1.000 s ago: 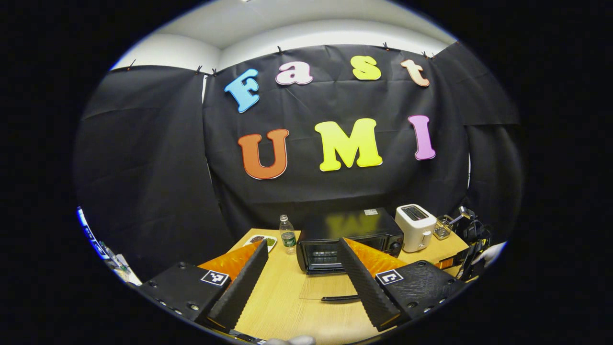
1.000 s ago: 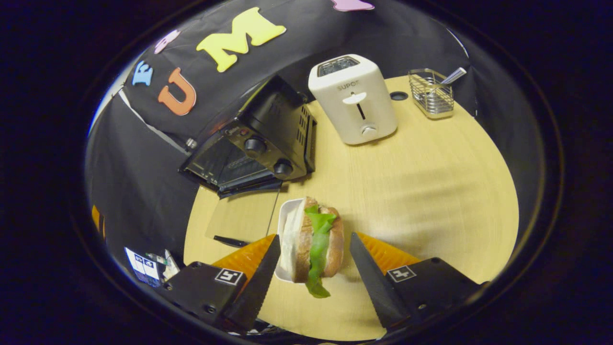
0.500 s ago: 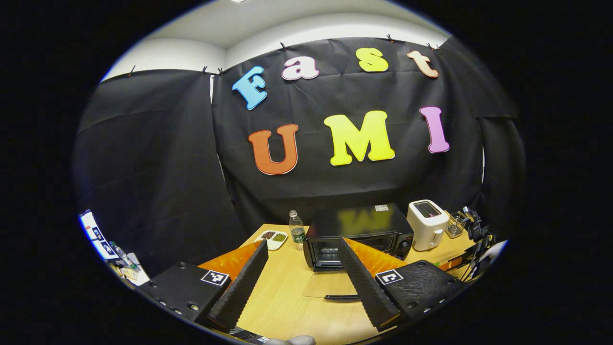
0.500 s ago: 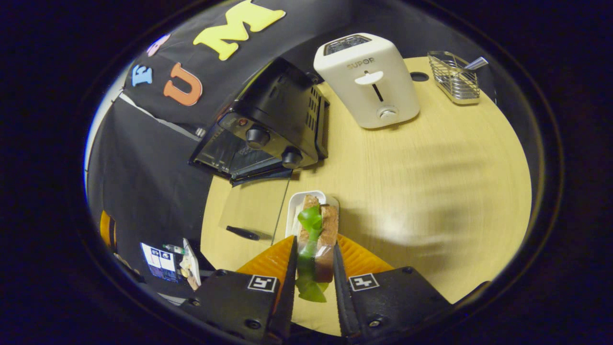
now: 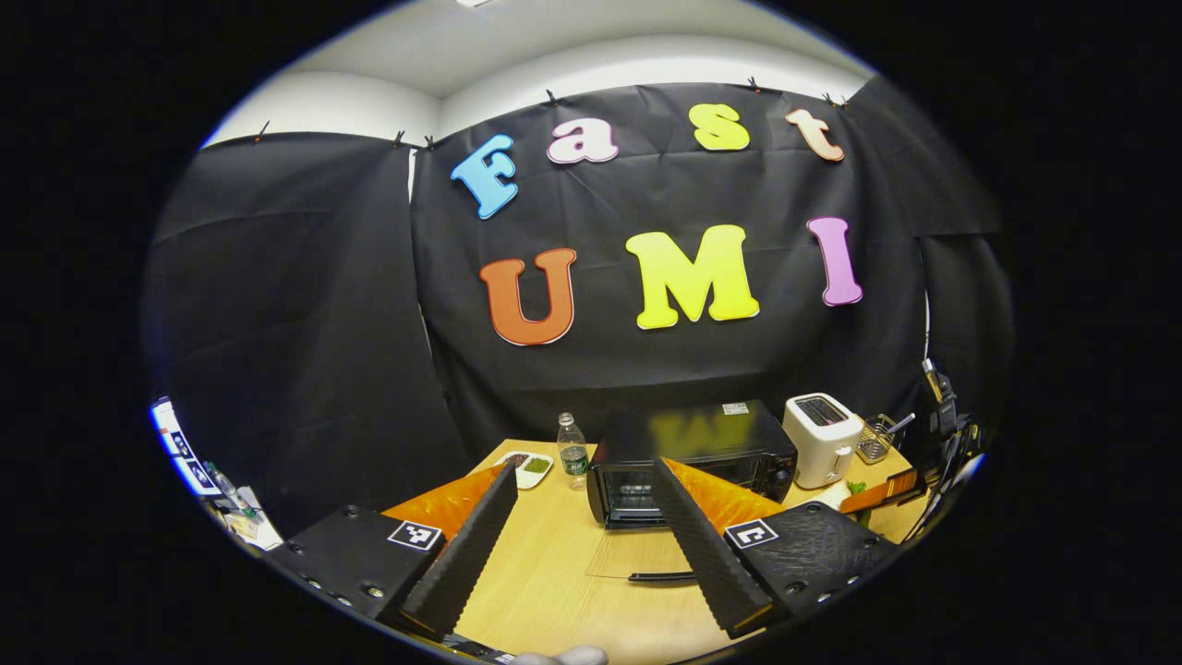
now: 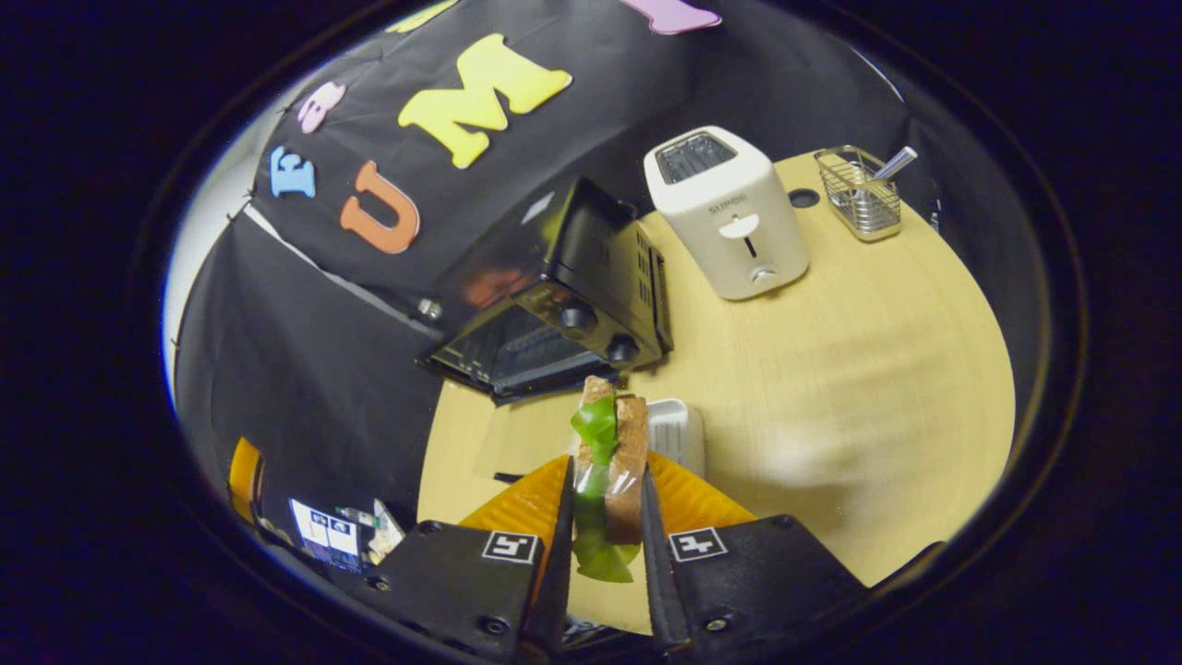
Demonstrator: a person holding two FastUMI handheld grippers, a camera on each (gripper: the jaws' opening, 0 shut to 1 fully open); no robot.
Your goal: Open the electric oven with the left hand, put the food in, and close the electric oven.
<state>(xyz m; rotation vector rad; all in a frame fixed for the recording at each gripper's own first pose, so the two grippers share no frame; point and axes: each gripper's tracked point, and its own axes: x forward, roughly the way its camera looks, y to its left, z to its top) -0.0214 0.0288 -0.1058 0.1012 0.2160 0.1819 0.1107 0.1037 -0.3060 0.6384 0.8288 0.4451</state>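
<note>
Sandwich (image 6: pixel 609 462) is clamped betw. right gripper (image 6: pixel 605 536) fingers, above tabletop (image 6: pixel 831 369); oven (image 6: pixel 554 314) door is open. Left gripper (image 5: pixel 582 545) fingers are spread, nothing held.

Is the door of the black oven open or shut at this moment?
Open. The oven shows its dark cavity, and its glass door lies flat on the table in front.

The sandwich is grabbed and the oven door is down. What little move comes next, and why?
Probably carry the sandwich toward the oven. The right gripper is shut on it, it looks lifted off the white dish, and the oven door lies open.
</note>
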